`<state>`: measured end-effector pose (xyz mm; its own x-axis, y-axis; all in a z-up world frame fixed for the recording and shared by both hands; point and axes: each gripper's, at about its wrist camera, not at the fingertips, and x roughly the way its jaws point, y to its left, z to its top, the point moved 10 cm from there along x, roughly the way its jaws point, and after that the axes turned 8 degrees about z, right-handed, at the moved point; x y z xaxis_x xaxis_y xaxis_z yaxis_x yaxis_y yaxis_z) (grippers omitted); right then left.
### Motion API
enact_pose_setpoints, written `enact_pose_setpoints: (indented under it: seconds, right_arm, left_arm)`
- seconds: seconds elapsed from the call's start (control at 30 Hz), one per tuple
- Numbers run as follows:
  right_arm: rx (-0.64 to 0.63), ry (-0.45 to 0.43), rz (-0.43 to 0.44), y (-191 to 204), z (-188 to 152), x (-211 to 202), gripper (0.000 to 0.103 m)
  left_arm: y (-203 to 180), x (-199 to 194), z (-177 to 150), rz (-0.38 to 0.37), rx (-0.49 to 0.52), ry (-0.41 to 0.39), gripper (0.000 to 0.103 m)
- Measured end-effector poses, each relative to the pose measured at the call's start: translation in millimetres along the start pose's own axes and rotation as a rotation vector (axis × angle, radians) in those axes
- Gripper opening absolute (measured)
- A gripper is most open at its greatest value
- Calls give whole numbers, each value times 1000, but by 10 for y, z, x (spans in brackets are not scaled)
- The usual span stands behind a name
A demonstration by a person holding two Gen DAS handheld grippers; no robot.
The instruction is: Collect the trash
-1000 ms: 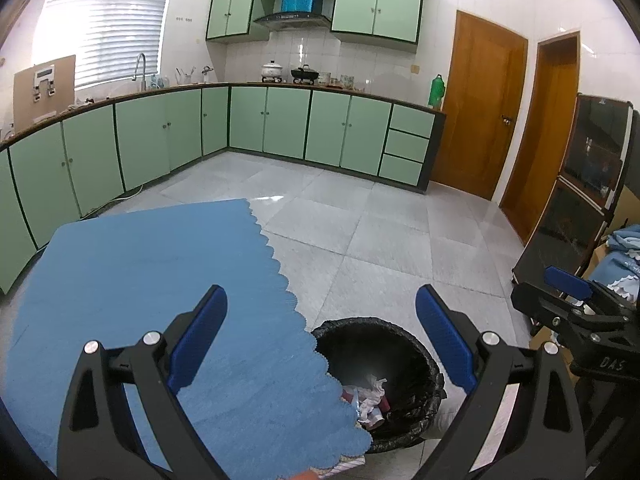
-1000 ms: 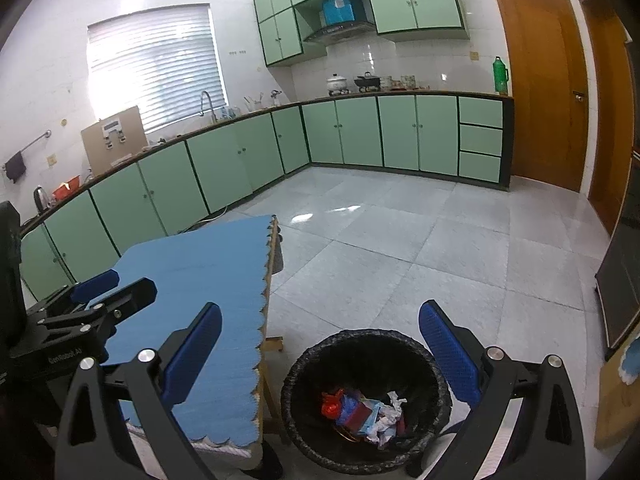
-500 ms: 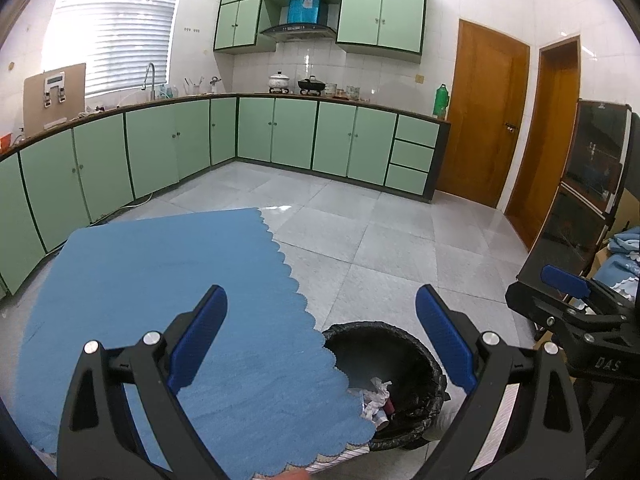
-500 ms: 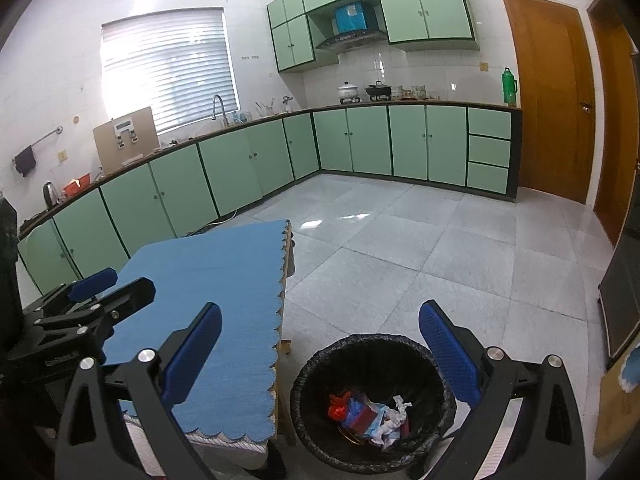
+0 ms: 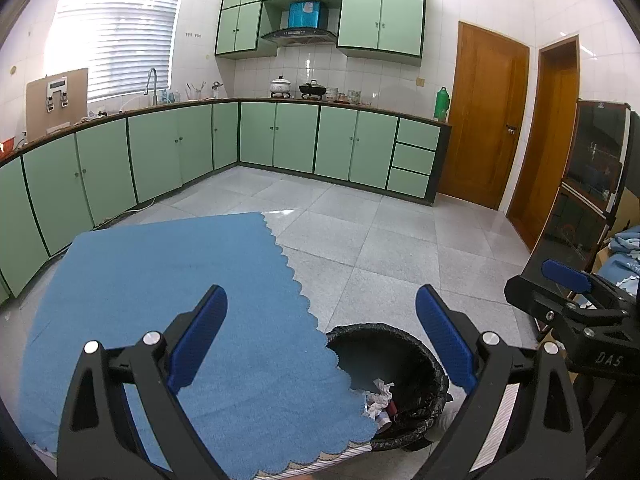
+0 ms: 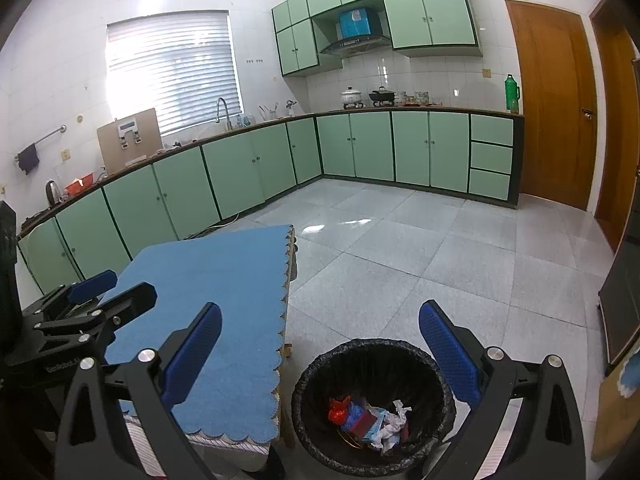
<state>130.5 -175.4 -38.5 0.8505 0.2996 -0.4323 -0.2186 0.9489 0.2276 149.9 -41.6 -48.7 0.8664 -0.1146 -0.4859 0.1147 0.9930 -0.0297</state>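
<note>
Blue tablecloth [image 5: 168,312] beside grey tiled floor [image 5: 384,248].

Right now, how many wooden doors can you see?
2: one closed door just right of the green cabinets, and a second door further right on the side wall. More may be out of frame.

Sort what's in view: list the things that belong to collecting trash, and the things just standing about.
Job: black-lined trash bin; crumpled paper and wrappers inside it; left gripper and right gripper, jaws open and holding nothing.

Standing about: blue tablecloth; green bottle; pots; kettle.
</note>
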Motion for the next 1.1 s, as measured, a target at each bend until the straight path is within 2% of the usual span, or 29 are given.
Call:
enact_pose_setpoints:
  seconds: [1.1]
  right_arm:
    - [6, 4, -1, 20, 8, 27, 97]
  left_arm:
    - [-10, -32, 11, -1, 4, -5, 92]
